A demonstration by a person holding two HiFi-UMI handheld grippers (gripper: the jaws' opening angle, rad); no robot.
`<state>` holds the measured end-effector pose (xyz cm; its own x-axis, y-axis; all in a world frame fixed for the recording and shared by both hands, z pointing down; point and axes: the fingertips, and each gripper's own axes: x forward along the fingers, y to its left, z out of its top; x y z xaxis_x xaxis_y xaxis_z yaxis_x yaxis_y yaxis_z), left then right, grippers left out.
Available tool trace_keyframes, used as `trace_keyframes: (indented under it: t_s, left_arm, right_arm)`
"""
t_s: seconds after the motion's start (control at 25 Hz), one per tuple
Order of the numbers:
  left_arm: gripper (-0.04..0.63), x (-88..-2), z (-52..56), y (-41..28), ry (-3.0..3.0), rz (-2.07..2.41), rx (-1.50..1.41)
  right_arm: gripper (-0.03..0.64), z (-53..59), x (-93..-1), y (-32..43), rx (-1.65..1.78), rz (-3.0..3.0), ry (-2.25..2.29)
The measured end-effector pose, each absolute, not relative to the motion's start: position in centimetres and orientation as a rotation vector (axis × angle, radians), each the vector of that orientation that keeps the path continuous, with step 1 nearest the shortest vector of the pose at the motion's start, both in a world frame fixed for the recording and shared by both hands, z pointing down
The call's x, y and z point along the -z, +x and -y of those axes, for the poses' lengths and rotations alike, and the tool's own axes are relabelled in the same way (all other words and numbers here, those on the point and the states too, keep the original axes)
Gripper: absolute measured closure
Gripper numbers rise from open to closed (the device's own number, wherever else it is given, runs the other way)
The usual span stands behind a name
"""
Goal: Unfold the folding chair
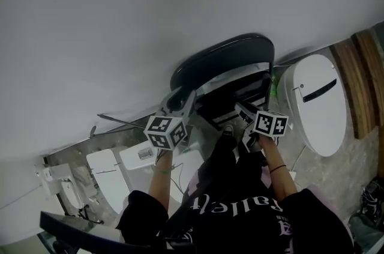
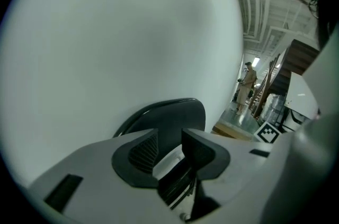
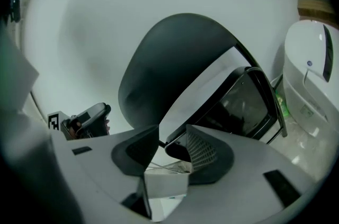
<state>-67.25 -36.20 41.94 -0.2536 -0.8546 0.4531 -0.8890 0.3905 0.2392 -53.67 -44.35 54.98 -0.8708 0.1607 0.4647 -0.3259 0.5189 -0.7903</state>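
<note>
The black folding chair (image 1: 222, 60) leans folded against the white wall, its rounded back uppermost and its seat (image 1: 243, 93) flat beneath. My left gripper (image 1: 180, 99) is in front of the chair's left side, and its open jaws frame the chair back (image 2: 169, 117) with nothing between the pads. My right gripper (image 1: 245, 113) is low at the chair's right side, jaws open. In the right gripper view the chair back (image 3: 169, 69) and the seat (image 3: 243, 104) fill the middle, and a dark edge of the chair lies in the gap of my right gripper (image 3: 172, 148), unpressed.
A white oval appliance (image 1: 318, 102) stands right of the chair, close to its frame, in front of a wooden panel (image 1: 360, 78). White boxes (image 1: 108, 172) lie on the floor at the left. The person's shoe (image 1: 228, 130) is near the chair's foot. A distant person (image 2: 246, 85) stands down the corridor.
</note>
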Motion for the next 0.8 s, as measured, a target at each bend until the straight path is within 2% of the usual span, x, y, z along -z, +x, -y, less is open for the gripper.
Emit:
trace_keyframes:
  t_s: [0.12, 0.36, 0.8]
  left_arm:
    - [0.466, -41.9, 35.3, -69.3, 1.53, 2.124, -0.186]
    - [0.362, -44.0, 33.7, -72.8, 1.556, 2.007, -0.342]
    - [0.337, -46.3, 36.4, -74.8, 1.655, 1.771, -0.421]
  right_arm:
    - [0.449, 44.2, -57.1, -55.3, -1.428, 2.228, 0.182]
    - [0.43, 45.9, -61.8, -57.8, -1.552, 2.163, 0.343]
    - [0.437, 48.3, -64.9, -61.3, -1.785, 2.091, 0.469]
